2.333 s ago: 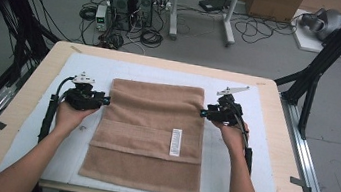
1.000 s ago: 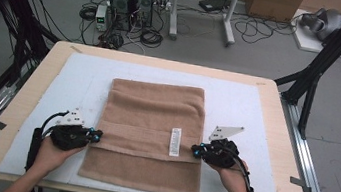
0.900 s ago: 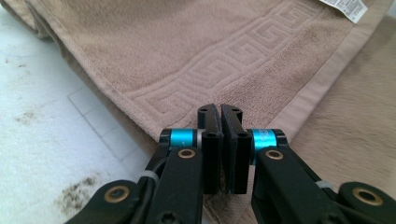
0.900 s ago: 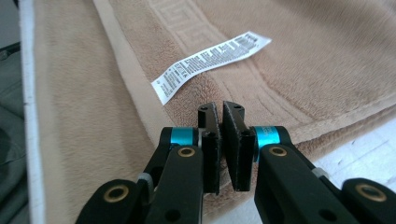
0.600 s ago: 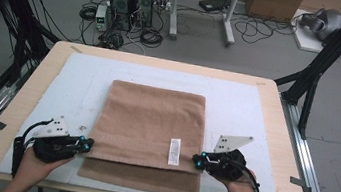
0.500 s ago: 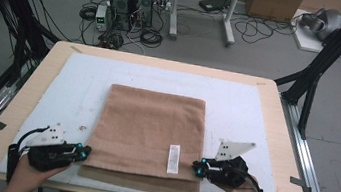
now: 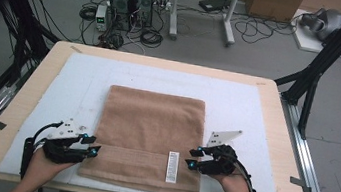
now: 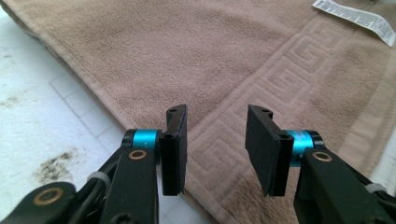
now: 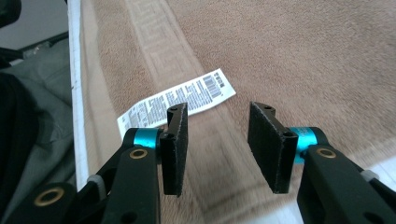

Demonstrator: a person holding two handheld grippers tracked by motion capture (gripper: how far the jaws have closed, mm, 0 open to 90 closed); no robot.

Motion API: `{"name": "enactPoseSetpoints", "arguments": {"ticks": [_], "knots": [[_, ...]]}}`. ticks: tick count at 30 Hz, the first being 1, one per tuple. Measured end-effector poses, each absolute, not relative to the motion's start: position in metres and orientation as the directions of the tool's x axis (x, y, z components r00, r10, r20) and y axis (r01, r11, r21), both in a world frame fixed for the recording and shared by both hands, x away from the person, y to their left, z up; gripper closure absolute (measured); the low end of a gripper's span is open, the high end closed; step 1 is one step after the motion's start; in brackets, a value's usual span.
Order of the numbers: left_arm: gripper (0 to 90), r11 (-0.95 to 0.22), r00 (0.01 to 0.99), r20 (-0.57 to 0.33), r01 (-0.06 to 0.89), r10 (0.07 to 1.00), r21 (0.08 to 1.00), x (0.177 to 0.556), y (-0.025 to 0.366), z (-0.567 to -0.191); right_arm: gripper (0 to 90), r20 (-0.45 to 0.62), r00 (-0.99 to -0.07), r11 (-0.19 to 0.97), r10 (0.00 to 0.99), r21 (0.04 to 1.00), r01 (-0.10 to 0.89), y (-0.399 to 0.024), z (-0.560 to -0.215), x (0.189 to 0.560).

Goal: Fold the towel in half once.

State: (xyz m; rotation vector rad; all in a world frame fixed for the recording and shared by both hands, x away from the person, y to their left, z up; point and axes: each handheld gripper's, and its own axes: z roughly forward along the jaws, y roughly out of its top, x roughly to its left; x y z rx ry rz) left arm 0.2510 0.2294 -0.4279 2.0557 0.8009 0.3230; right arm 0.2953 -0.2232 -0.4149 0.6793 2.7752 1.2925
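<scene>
Seemingly barcoded, unreadable care label [image 9: 175, 103] on towel [image 7: 151, 128]

My left gripper [image 7: 92, 146] lies low at the near left, jaws pointing inward to the right; they have just been opening and stand apart with nothing between them. My right gripper [image 7: 191, 158] mirrors it at the near right, jaws pointing left, also just opened and empty. Both my hands [image 7: 42, 169] grasp the grippers from behind, forearms coming in from the near edge.

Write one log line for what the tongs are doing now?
left tongs: just opened, nothing held | right tongs: just opened, nothing held | towel: folded, flat on mat
</scene>
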Motion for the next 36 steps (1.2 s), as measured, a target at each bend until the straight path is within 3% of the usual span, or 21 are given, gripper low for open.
{"name": "enactPoseSetpoints", "arguments": {"ticks": [7, 11, 12, 18, 24, 27, 30, 36], "knots": [[65.4, -0.419, 0.750, -0.087, 0.456, 0.655, 0.785, 0.247, 0.230, -0.446, 62.8, 0.202, -0.911, 0.609, 0.359, 0.689, 0.393, -0.219, -0.437, 0.285], [86.4, -0.411, 0.750, -0.096, 0.460, 0.655, 0.787, 0.242, 0.236, -0.447, 73.6, 0.205, -0.918, 0.607, 0.340, 0.698, 0.380, -0.220, -0.441, 0.278], [87.1, -0.402, 0.746, -0.105, 0.465, 0.658, 0.789, 0.242, 0.237, -0.447, 79.2, 0.208, -0.921, 0.612, 0.329, 0.696, 0.375, -0.220, -0.441, 0.276], [87.2, -0.409, 0.754, -0.100, 0.458, 0.650, 0.789, 0.243, 0.237, -0.448, 88.3, 0.146, -0.940, 0.645, 0.307, 0.694, 0.319, -0.218, -0.439, 0.267], [89.6, -0.417, 0.765, -0.103, 0.453, 0.636, 0.788, 0.239, 0.239, -0.447, 89.6, 0.201, -0.941, 0.636, 0.272, 0.697, 0.333, -0.222, -0.440, 0.267], [89.0, -0.414, 0.763, -0.106, 0.456, 0.637, 0.788, 0.238, 0.240, -0.446, 84.2, 0.207, -0.937, 0.621, 0.281, 0.705, 0.342, -0.224, -0.438, 0.269], [80.9, -0.405, 0.758, -0.107, 0.456, 0.644, 0.793, 0.242, 0.243, -0.441, 75.9, 0.206, -0.930, 0.589, 0.304, 0.727, 0.354, -0.226, -0.432, 0.274], [73.3, -0.356, 0.747, -0.123, 0.446, 0.653, 0.821, 0.253, 0.245, -0.428, 52.8, 0.221, -0.899, 0.526, 0.377, 0.748, 0.404, -0.227, -0.420, 0.292]]}}
